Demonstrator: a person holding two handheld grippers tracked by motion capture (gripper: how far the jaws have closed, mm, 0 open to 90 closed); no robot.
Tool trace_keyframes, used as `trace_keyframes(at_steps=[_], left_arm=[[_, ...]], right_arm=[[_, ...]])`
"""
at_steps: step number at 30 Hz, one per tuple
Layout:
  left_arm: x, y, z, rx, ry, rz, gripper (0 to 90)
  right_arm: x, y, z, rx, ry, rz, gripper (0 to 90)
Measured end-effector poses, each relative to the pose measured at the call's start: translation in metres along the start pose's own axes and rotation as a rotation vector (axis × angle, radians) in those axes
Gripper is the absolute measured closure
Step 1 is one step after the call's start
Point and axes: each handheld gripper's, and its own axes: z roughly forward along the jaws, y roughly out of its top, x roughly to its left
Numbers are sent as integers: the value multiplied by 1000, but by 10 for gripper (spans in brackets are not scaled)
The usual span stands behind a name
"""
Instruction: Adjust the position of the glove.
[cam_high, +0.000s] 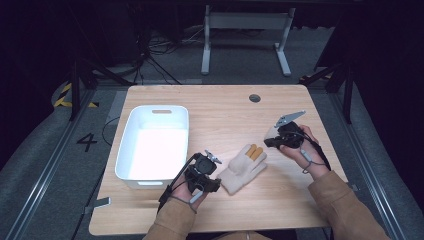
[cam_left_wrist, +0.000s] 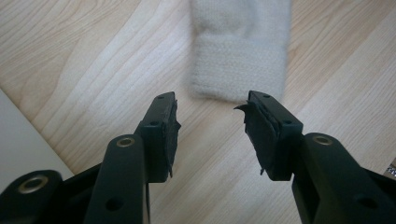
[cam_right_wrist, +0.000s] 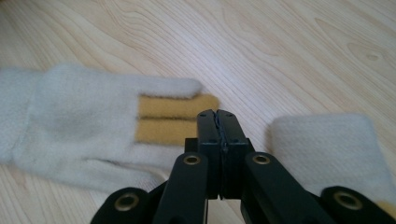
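Note:
A cream knit glove (cam_high: 244, 169) with two yellow fingers lies flat at the table's middle front. My left gripper (cam_high: 216, 176) is open just left of the glove's cuff. In the left gripper view the cuff (cam_left_wrist: 240, 56) lies a little beyond the open left gripper (cam_left_wrist: 212, 121), with only bare wood between the jaws. My right gripper (cam_high: 274, 140) hovers to the right of the glove. It is shut (cam_right_wrist: 217, 116) with nothing visible between its jaws, pointing at the yellow fingers (cam_right_wrist: 175, 125). A second cream knit piece (cam_right_wrist: 327, 149), (cam_high: 270, 132) lies beside the right gripper.
A white plastic bin (cam_high: 161, 109) stands empty on the left half of the wooden table (cam_high: 225, 115), close to my left hand. A round cable hole (cam_high: 254, 98) sits near the far edge. Bare wood stretches behind the gloves.

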Motion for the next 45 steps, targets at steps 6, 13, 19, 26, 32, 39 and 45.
trace_keyframes(at_steps=[6, 13, 19, 26, 32, 39, 45], left_arm=[[-1, 0, -3, -24, -20, 9, 507], [-2, -1, -5, -30, -30, 12, 481], [-3, -1, -3, -20, -23, 13, 479], [-3, -2, 0, -9, -26, 11, 477], [-3, -3, 0, -8, -27, 13, 472], [-3, -2, 1, -11, -31, 13, 471], [-4, 4, 3, -11, -34, 31, 473]], right_arm=[[8, 7, 9, -14, 31, -16, 900], [18, 14, 27, -14, 55, -38, 900], [26, 15, 41, -3, 63, -55, 900], [29, 15, 52, 9, 58, -65, 900], [29, 14, 61, 45, 40, -80, 900], [28, 10, 58, 78, 37, -73, 900], [29, 2, 50, 107, 35, -69, 900]])
